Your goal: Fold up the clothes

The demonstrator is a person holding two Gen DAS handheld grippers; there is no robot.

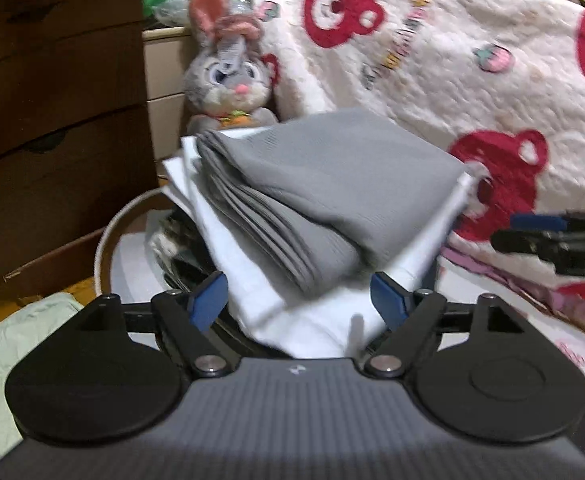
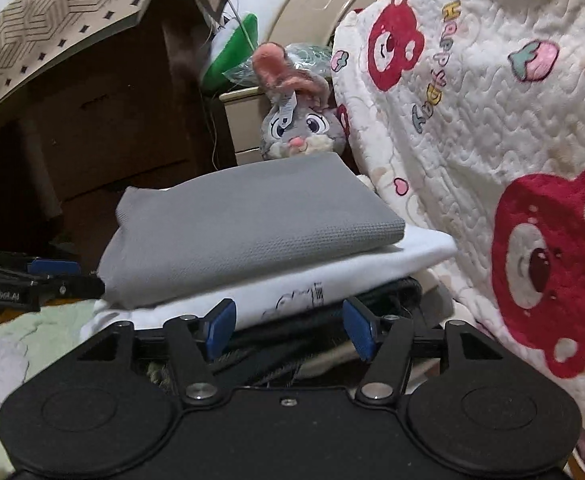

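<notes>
Blue pads frame both of my views. My left claw [image 1: 299, 300] has its fingers spread apart with nothing between them, right at the near edge of a folded white garment [image 1: 268, 300]. My right claw [image 2: 288, 330] is likewise spread wide and empty, just short of the same pile. On the white garment, which carries a line drawing [image 2: 292, 302] on its side, lies a folded grey garment [image 2: 232, 228], its stacked fold edges facing my left view. Under both I see dark items, too jumbled to name. A pale green cloth [image 1: 8, 336] lies low at the left. Beyond the pile sits a grey plush rabbit [image 2: 296, 128], beside a cream quilt with red bears [image 2: 512, 128].
</notes>
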